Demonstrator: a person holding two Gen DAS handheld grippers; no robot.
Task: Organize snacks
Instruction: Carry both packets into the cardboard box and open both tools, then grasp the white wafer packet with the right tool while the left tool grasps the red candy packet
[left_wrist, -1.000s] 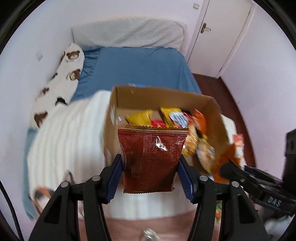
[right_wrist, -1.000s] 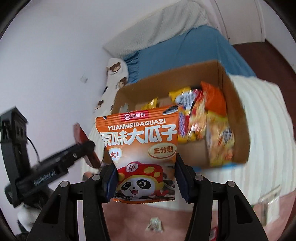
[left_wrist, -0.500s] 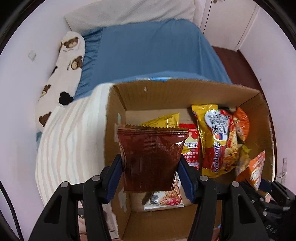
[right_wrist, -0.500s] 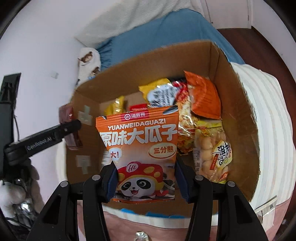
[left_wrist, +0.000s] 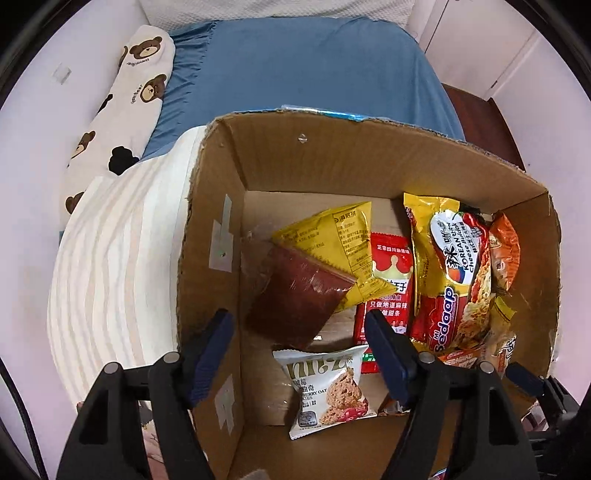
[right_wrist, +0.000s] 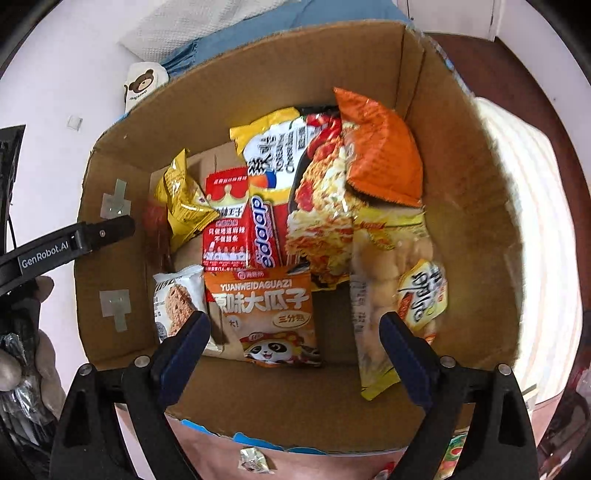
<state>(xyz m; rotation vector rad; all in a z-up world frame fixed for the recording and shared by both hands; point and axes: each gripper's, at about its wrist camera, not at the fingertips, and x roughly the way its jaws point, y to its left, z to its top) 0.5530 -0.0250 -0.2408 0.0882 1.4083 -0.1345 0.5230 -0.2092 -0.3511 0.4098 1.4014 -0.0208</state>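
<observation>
On one bed (left_wrist: 314, 74), one cardboard box (left_wrist: 332, 162) holds snacks; both tongs (left_wrist: 299, 332) (right_wrist: 295, 332) gape empty

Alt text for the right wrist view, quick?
Open right tongs hover over a cardboard box packed with snacks, an orange sunflower-seed packet lying loose just below. The left tongs reach in from the left.

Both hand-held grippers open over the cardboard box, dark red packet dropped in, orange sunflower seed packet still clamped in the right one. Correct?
Not quite. The right wrist view shows the right hand-held gripper open, with the orange sunflower seed packet lying in the cardboard box. Otherwise correct: left hand-held gripper open, dark red packet in the box.
</observation>
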